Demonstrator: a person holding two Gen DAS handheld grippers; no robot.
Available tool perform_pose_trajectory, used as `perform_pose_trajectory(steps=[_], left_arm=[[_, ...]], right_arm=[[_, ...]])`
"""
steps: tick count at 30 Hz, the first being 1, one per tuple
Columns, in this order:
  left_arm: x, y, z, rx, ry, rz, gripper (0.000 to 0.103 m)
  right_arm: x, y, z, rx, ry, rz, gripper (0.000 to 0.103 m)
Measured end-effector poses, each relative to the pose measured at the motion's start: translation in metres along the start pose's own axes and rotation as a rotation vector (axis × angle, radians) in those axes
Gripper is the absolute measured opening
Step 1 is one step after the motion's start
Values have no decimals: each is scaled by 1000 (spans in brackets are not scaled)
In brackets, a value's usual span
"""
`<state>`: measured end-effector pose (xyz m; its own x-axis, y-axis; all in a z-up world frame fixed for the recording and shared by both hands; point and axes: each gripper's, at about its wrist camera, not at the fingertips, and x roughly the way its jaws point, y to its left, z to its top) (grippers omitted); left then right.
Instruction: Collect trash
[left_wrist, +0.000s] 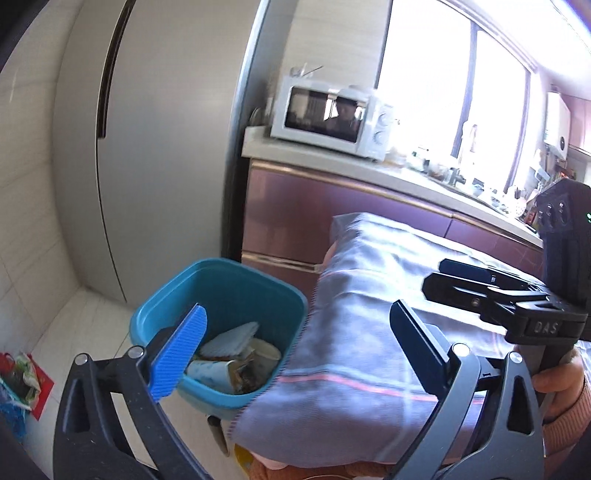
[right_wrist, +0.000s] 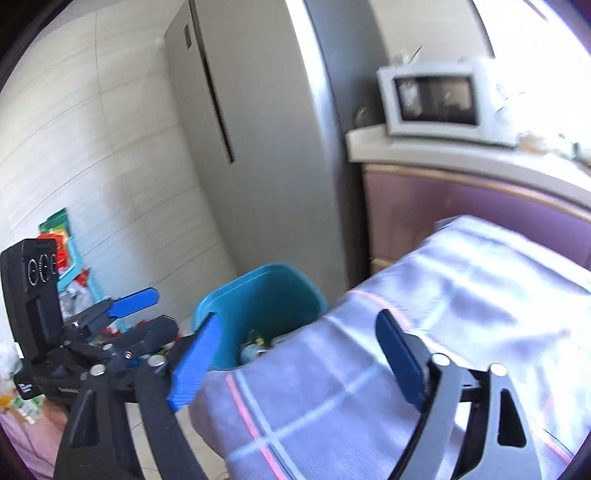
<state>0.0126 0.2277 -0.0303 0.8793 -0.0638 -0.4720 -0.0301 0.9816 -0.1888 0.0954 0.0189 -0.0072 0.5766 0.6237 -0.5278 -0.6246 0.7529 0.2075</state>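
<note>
Nearest in the left wrist view, the left gripper (left_wrist: 299, 343) is seen with its blue fingers (left_wrist: 179, 354) spread wide and nothing between them; one finger overlaps the bin (left_wrist: 236, 288), the other lies over the cloth (left_wrist: 362, 332). The right gripper (right_wrist: 299, 362) is likewise held wide apart and empty, its fingers (right_wrist: 195, 362) framing the bin's edge and the cloth. Each tool is caught by the other's camera: the right gripper (left_wrist: 517, 295) is shown at the right edge of the left view, gripped by a hand (left_wrist: 557, 373), while the left gripper (right_wrist: 110, 325) appears low on the left of the right view. The teal bin (right_wrist: 266, 295) stands on the floor just beside the cloth-covered table. Its contents are shown clearly only in the left view, where the trash (left_wrist: 236, 358), paper cups and wrappers, lies at the bottom; in the right view just a scrap is glimpsed past the cloth. Coloured packets (left_wrist: 22, 380) lie on the floor at left. Behind the bin a fridge (left_wrist: 155, 147) is seen, and beside it a counter (left_wrist: 332, 155) bearing a microwave (left_wrist: 328, 114). A bright window (left_wrist: 454, 85) is shown in the left view.
</note>
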Motion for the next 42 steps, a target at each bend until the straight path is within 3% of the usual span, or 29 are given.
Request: perform_pose_trajectory(steps=[5, 11, 20, 29, 42], left_arm=[[-10, -32, -2, 20, -55, -9, 97], [-16, -64, -4, 45, -95, -4, 97], [-25, -103, -3, 73, -150, -21, 97], [-28, -130, -6, 111, -185, -40, 97], [-29, -147, -10, 156, -213, -18, 97]], right_arm=[[-43, -7, -17, -4, -89, -134, 96], [-89, -18, -45, 13, -184, -285, 96], [-138, -32, -71, 64, -296, -440, 96], [-165, -42, -82, 99, -352, -528, 96], [-182, -48, -88, 115, -386, -583, 96]])
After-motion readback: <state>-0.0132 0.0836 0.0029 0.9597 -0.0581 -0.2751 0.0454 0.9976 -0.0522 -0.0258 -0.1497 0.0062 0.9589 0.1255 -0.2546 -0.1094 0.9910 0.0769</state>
